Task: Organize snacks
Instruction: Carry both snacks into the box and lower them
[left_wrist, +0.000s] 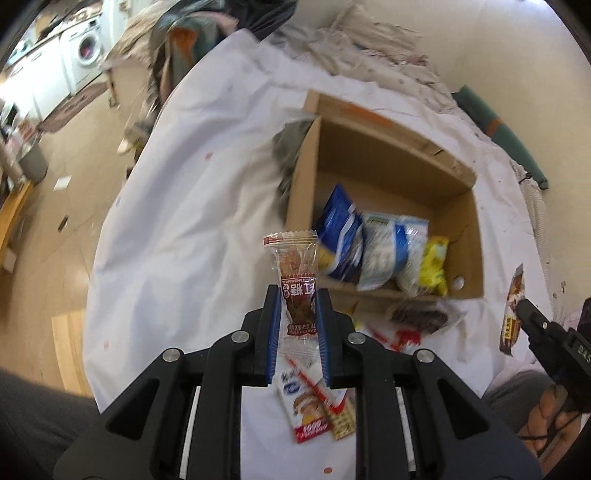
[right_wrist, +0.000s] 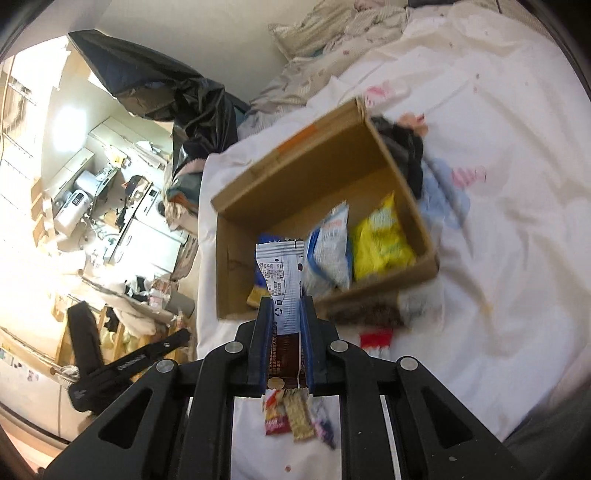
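My left gripper (left_wrist: 297, 291) is shut on a clear snack packet with a red label (left_wrist: 295, 273), held upright above the white sheet, left of the cardboard box (left_wrist: 388, 170). The box holds a blue bag (left_wrist: 338, 232), a white-blue bag (left_wrist: 388, 251) and a yellow bag (left_wrist: 434, 267). My right gripper (right_wrist: 285, 302) is shut on a white and brown snack bar wrapper (right_wrist: 280, 273), held over the near edge of the box (right_wrist: 303, 170). The right gripper's tip also shows in the left wrist view (left_wrist: 526, 310).
Loose snacks lie on the white sheet (left_wrist: 184, 221): a dark packet (left_wrist: 421, 317), a red-white one (left_wrist: 400, 338), a white biscuit pack (left_wrist: 314, 402), a brown bar (left_wrist: 515, 295), small packets (right_wrist: 295, 413). Pillows (left_wrist: 369, 40) lie behind the box. The bed edge drops to the floor (left_wrist: 74, 155).
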